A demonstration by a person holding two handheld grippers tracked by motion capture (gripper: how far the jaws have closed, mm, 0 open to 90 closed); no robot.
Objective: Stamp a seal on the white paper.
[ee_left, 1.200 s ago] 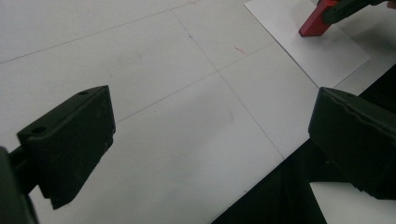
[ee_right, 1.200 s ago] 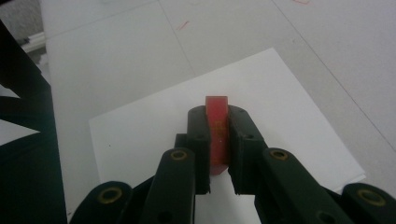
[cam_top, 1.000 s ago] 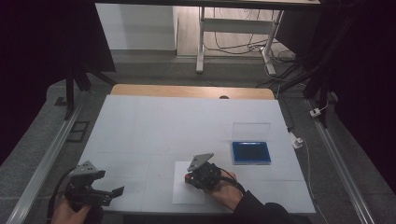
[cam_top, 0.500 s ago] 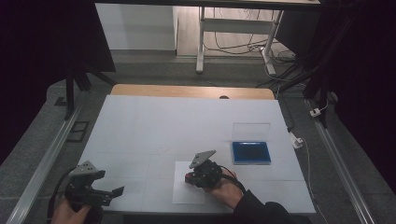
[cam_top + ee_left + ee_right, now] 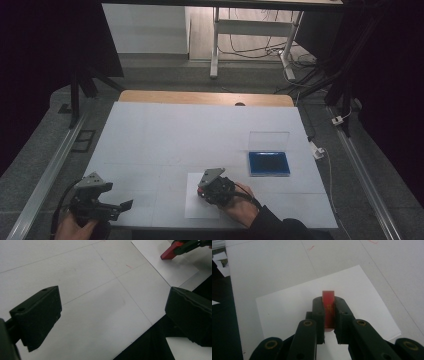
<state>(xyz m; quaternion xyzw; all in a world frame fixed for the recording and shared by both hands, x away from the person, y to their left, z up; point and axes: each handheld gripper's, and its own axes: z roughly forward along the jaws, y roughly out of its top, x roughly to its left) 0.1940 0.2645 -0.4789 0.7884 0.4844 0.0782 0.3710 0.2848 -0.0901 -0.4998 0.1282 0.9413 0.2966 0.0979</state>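
The right gripper has its black jaws clamped together, apparently tilted downward; the left gripper holds its jaws wide apart.

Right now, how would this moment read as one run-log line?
right gripper: shut on red block | over white sheet | left gripper: open, empty
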